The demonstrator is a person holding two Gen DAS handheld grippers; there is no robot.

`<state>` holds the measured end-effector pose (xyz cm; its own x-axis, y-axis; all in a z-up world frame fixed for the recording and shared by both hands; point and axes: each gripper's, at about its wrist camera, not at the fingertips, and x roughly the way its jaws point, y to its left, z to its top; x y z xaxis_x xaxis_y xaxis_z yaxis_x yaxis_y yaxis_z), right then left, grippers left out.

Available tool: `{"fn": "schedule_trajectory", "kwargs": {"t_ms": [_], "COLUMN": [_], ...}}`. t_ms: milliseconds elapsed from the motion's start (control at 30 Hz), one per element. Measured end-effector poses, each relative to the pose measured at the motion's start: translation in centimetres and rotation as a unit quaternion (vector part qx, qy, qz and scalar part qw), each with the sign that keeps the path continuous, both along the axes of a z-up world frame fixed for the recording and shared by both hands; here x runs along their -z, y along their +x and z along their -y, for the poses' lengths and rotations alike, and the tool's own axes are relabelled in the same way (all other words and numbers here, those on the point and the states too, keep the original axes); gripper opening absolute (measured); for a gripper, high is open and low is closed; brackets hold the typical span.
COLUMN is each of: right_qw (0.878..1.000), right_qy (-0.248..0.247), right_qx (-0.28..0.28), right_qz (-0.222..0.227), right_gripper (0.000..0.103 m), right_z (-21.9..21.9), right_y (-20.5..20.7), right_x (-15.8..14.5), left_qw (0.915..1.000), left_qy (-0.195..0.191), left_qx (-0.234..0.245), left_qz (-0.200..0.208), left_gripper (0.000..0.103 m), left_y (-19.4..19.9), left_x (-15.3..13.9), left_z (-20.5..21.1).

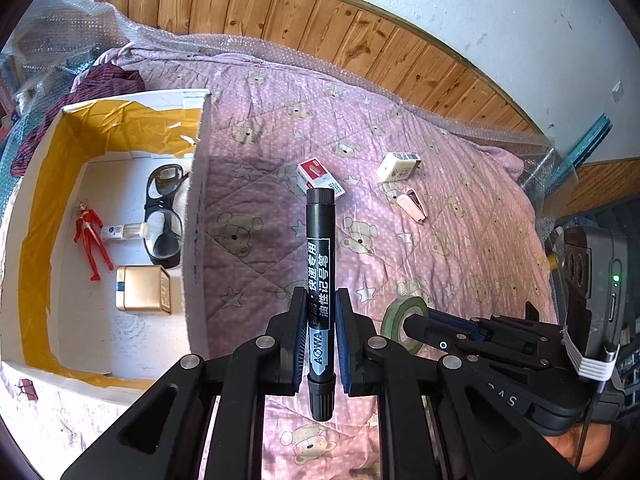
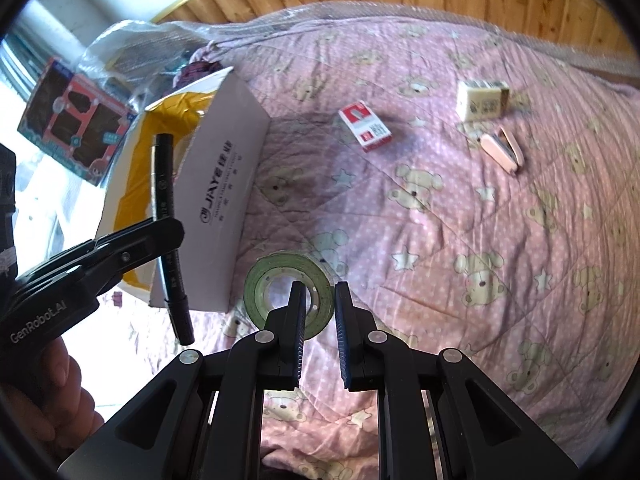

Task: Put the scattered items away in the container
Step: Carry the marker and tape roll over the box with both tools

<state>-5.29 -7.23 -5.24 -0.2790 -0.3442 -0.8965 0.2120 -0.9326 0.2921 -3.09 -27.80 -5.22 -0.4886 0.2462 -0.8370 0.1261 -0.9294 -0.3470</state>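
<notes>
the toy box (image 2: 76, 120) print is blurred; tape roll (image 1: 400, 322) partly hidden.

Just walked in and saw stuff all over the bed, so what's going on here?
A person is tidying loose items into the white box, using a hand-held tool in each hand. The left tool is shut on a black marker, held above the quilt beside the box. The right tool is open, reaching at a green tape roll beside the box. Goggles, a red figure, a small bottle and a gold tin are already inside. A red-and-white pack, a cream box and a pink stapler lie on the quilt.
</notes>
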Motion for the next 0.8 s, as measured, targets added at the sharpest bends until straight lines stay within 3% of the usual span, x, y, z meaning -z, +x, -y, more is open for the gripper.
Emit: {"fn": "schedule_trajectory", "kwargs": {"t_ms": [800], "right_qw": [0.992], "right_qy": [0.004], "right_qx": [-0.113], "right_qz": [-0.051], "right_gripper": [0.015], "right_z": [8.0], "right_y": [0.1], "right_x": [-4.4], "left_qw": [0.9970], "left_qy": [-0.001], "left_qx": [-0.073], "left_qz": [-0.027], "left_gripper": [0.014], "left_y": [3.4], "left_x": [-1.8], "left_z": [6.0]}}
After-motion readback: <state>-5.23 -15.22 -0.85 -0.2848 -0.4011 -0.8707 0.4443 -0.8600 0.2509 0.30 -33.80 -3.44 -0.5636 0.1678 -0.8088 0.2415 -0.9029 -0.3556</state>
